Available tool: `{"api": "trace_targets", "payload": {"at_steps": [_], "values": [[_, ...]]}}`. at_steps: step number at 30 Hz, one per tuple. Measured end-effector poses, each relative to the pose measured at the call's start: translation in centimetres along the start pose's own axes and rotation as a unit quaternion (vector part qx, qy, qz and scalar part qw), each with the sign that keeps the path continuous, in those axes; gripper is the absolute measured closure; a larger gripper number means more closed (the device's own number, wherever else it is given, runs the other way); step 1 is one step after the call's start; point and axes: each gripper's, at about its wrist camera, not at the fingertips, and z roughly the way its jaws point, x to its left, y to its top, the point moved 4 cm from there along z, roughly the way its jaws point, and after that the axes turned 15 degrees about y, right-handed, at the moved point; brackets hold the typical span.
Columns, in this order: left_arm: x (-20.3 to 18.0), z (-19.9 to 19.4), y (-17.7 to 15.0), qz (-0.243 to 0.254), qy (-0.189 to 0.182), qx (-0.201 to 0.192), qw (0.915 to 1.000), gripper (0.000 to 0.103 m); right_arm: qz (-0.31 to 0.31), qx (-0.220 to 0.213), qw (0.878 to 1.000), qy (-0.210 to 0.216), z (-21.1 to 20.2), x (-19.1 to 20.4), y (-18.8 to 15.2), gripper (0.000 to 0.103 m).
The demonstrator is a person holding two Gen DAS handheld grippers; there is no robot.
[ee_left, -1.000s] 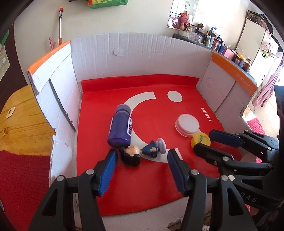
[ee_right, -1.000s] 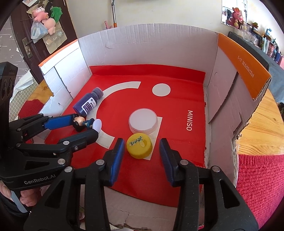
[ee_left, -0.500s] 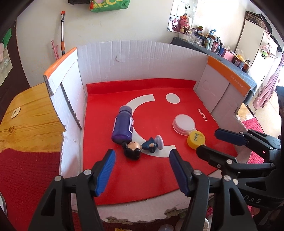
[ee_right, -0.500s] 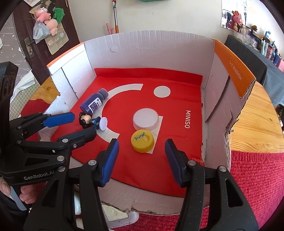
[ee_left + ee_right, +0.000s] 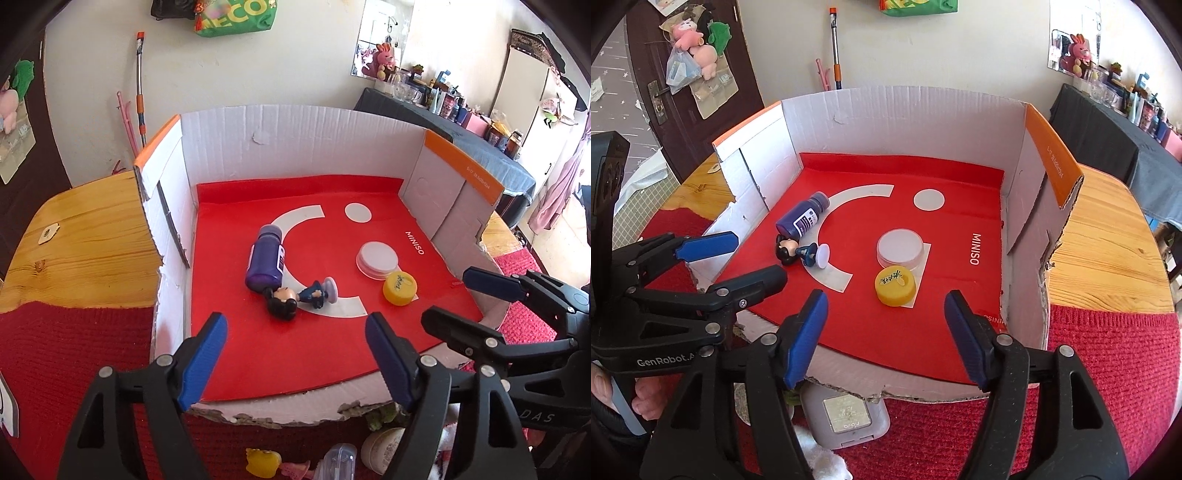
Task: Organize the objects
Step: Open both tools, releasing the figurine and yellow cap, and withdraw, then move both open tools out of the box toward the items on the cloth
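Your left gripper (image 5: 295, 354) sits at the bottom of its own view, blue pads spread wide with nothing between them; its jaws have just been opening. Past the pads, mid-frame, lies the box (image 5: 295, 136), white cardboard walls around a red floor. On that floor a purple bottle (image 5: 265, 261) lies on its side just left of centre, cap toward the far wall. A small figure (image 5: 295, 297) lies directly below it in the frame, dark head against the bottle's base. Right of centre sits a white lid (image 5: 377, 257), and a yellow cap (image 5: 399, 287) touches its lower right edge.

Your right gripper (image 5: 886, 338) also hangs at the bottom of its view, jaws wide and empty, and they too have just been opening. The yellow cap shows just above the gap between its pads, inside the box and clear of them. You can see a grey case (image 5: 846, 413) on the red mat (image 5: 1108, 369) at the lower centre, outside the box's torn near edge.
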Motion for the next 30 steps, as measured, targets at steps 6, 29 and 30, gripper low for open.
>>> {"api": "trace_targets", "payload": {"at_steps": [6,29,30], "values": [[0.1,-0.7,-0.4,-0.002,0.003,-0.005,1.0,0.016,-0.002,-0.006,1.0,-0.006,-0.9,0.4,-0.3,0.03],[0.7,-2.9,-1.8,-0.007,0.01,-0.019,0.9997,0.005,-0.013,-0.019,0.999,-0.023,-3.1,1.9,-1.4,0.016],[0.7,-3.1,-1.9,-0.006,0.01,-0.02,0.9997,0.005,-0.013,-0.019,0.999,-0.023,-3.2,1.9,-1.5,0.016]]}}
